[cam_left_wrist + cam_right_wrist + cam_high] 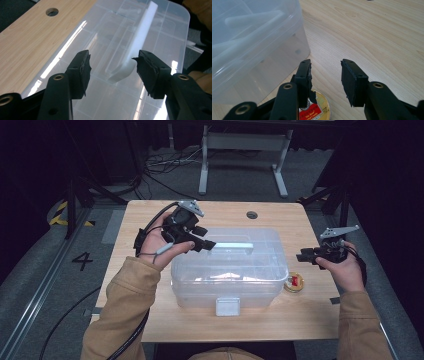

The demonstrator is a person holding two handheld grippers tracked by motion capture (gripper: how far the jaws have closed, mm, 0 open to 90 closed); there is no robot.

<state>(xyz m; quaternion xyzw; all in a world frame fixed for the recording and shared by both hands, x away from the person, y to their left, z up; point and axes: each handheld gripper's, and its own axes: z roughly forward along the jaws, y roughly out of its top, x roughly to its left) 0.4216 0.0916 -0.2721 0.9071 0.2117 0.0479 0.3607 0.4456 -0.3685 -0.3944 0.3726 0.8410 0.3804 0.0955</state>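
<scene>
One clear plastic box point(230, 270) at table centre, lid on, white latch point(227, 306) on near wall facing the person. One white handle point(234, 245) lying along the lid top. One round tin point(293, 282) with gold rim and red label just beside the box's right wall, on the wooden table point(310, 312).

Left gripper point(206, 245) held over the lid's left part, jaws spread wide; in the left gripper view point(112, 67), handle end point(122, 71) between the jaws, contact not discernible. Right gripper point(303, 256) held off the box's right side, above the tin, jaws spread and pinching nothing; in the right gripper view point(325, 75), tin point(318, 107) partly hidden below the left jaw, box wall point(262, 62) close on the left.

Bare table right of and behind the box. One round hole point(252, 214) near the far edge. Beyond the table, cables on the floor and one white frame point(245, 150).
</scene>
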